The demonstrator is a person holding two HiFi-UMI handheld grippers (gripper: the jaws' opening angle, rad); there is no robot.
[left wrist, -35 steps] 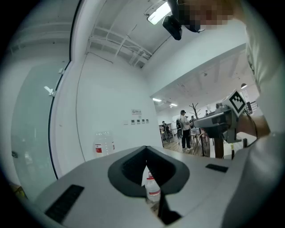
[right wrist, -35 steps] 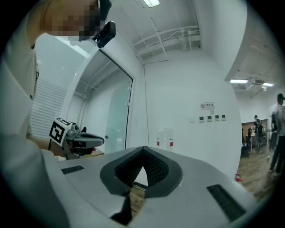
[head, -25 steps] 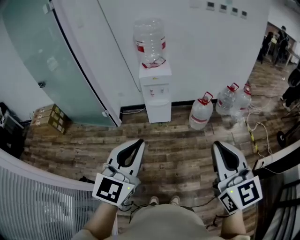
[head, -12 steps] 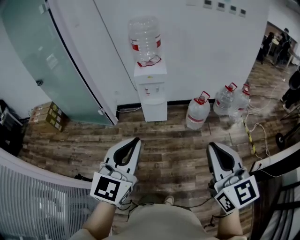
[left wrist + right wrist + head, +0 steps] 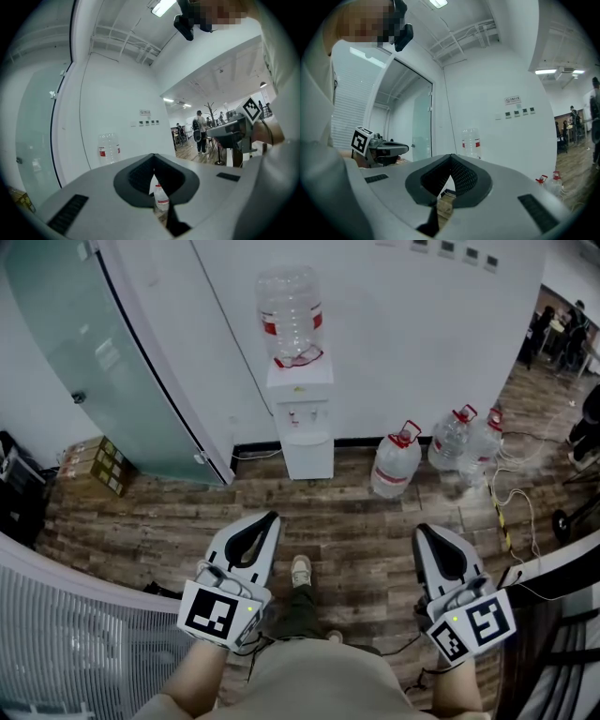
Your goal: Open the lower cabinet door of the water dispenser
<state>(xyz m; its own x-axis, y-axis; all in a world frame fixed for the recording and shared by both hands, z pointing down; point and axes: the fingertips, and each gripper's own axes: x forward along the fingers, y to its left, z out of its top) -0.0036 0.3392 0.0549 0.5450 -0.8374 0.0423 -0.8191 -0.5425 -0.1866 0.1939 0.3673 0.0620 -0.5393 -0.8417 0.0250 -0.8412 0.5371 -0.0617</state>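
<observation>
Cabinet door [image 5: 308,457] in head view only.

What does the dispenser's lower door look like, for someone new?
Against the white wall, right of the glass door, stands a white dispenser with an upturned bottle on top; three more bottles stand loose on the floor to its right. Its lower door is the bottom panel at floor level, blank white, unlike the tap section above.
</observation>
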